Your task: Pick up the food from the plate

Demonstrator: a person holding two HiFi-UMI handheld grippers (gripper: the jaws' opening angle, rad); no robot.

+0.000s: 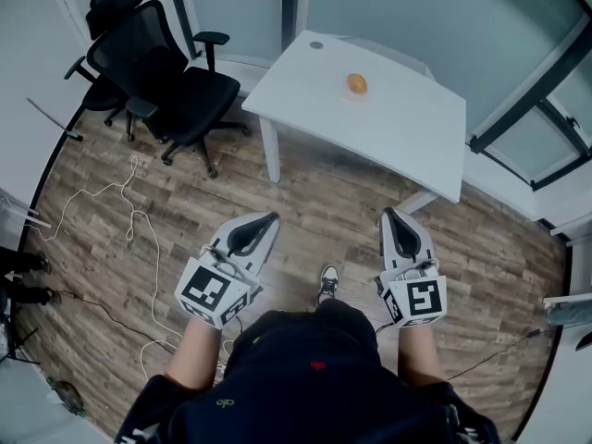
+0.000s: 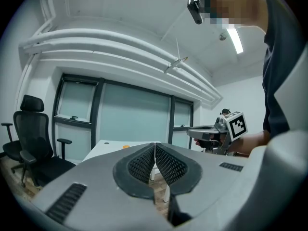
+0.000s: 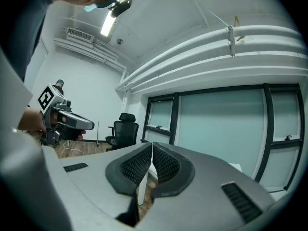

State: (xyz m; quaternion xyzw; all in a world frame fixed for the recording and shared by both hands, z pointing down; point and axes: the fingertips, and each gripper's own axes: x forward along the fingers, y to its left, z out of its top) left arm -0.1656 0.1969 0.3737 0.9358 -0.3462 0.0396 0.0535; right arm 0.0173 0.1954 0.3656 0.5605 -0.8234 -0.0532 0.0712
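Observation:
An orange-brown piece of food [image 1: 357, 84] lies on a small pale plate [image 1: 355, 96] near the middle of a white table [image 1: 388, 128], far ahead of both grippers. My left gripper [image 1: 269, 218] is held low over the wooden floor, jaws shut and empty. To its right, my right gripper [image 1: 389, 214] is level with it, also shut with nothing between its pads. In the left gripper view the food [image 2: 125, 147] is a small orange spot on the table [image 2: 108, 146] beyond the closed jaws [image 2: 154, 146]. The right gripper view shows its closed jaws [image 3: 152, 145] pointing up toward the windows.
Two black office chairs [image 1: 157, 72] stand left of the table. White and dark cables [image 1: 134, 215] trail over the floor at left. Glass partitions [image 1: 444, 17] run behind the table. The person's shoe [image 1: 327, 282] sits between the grippers.

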